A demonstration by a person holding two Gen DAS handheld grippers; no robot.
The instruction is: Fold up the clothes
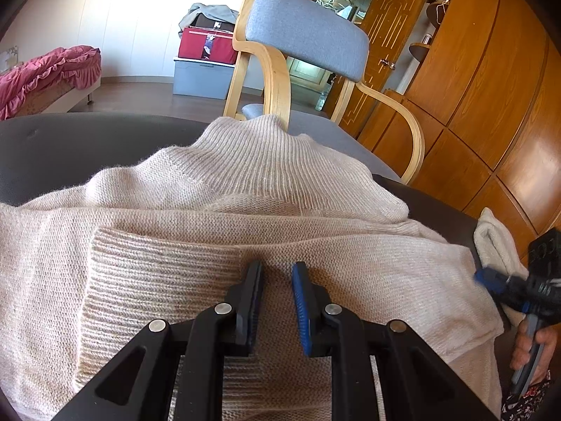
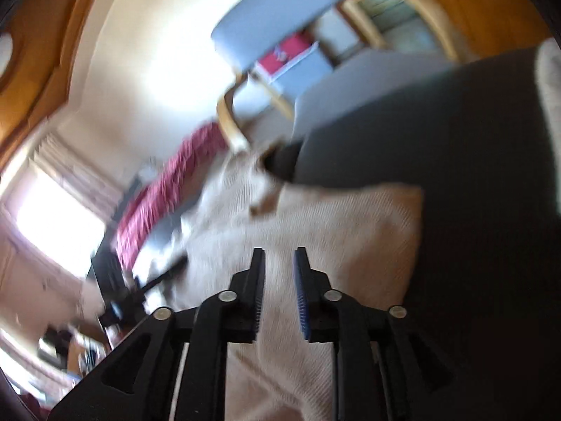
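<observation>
overhead, parted tools (sweater point(image 1: 245, 203) unlabelled)

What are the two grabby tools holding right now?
Nothing. The left tool and the right tool both stand open above the beige sweater, with no cloth between their fingers.

My left gripper point(image 1: 277, 277) and right gripper point(image 2: 278, 263) are matte black linkages with silver rivets and ribbed blue pads point(image 1: 301, 307). My bare-skinned right hand point(image 1: 531, 345) sits above a floral sleeve point(image 1: 524, 400).
</observation>
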